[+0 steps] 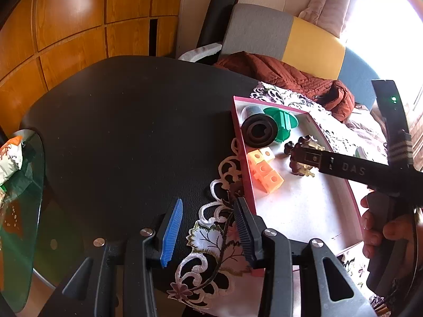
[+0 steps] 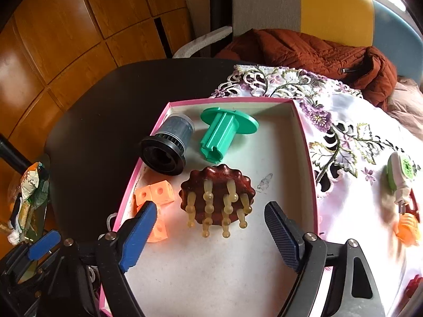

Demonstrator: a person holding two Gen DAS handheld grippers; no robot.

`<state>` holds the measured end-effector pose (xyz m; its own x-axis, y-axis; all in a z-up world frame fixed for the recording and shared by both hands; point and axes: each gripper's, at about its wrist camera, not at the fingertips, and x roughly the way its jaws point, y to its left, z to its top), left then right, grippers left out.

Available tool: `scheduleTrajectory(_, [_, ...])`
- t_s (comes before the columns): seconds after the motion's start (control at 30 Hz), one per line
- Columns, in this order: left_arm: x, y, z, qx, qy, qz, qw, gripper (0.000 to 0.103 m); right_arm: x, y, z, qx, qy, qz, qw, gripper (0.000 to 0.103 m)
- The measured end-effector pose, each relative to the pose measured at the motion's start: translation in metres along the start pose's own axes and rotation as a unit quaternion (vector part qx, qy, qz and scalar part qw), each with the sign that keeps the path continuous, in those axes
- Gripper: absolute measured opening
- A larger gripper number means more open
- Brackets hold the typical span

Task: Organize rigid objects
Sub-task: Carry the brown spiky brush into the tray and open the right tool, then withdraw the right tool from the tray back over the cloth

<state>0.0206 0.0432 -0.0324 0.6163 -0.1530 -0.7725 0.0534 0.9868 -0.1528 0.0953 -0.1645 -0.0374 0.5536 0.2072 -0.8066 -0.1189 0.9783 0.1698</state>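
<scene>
While hovering over bare black table point(image 1: 119, 132) at nine o'clock of the pink-rimmed tray point(image 2: 227, 101), left gripper point(image 1: 206, 233) partly spread, pinching nothing, right pad over the tray's near rim. Inside, left to right: orange cubes point(image 2: 158, 194) and black filter point(image 2: 166, 148) hugging the left wall, green spool point(image 2: 224, 132) at twelve, brown massager point(image 2: 216, 192) central, free between the widely spread right gripper point(image 2: 208, 233). Bare tray floor at three and six o'clock.

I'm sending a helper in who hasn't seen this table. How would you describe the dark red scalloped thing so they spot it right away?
Find the pink-rimmed tray on the embroidered cloth. Near its middle, in front of the green flanged spool and right of the orange cubes, lies the dark red scalloped disc. Only it has pale rubbery pegs with rounded tips sticking out.
</scene>
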Motion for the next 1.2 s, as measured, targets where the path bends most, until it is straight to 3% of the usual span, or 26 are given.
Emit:
scheduleTrajectory(0.8, [-0.016, -0.021, -0.003, 0.032, -0.011, -0.012, 0.9994, 0.041, -0.061, -0.008, -0.026, -0.02, -0.065, -0.029, 0.997, 0.09])
scheduleTrajectory(1.2, [-0.019, -0.039, -0.004, 0.055, -0.01, -0.018, 0.9982, 0.041, -0.088, -0.053, -0.032, 0.001, -0.077, -0.056, 0.995, 0.094])
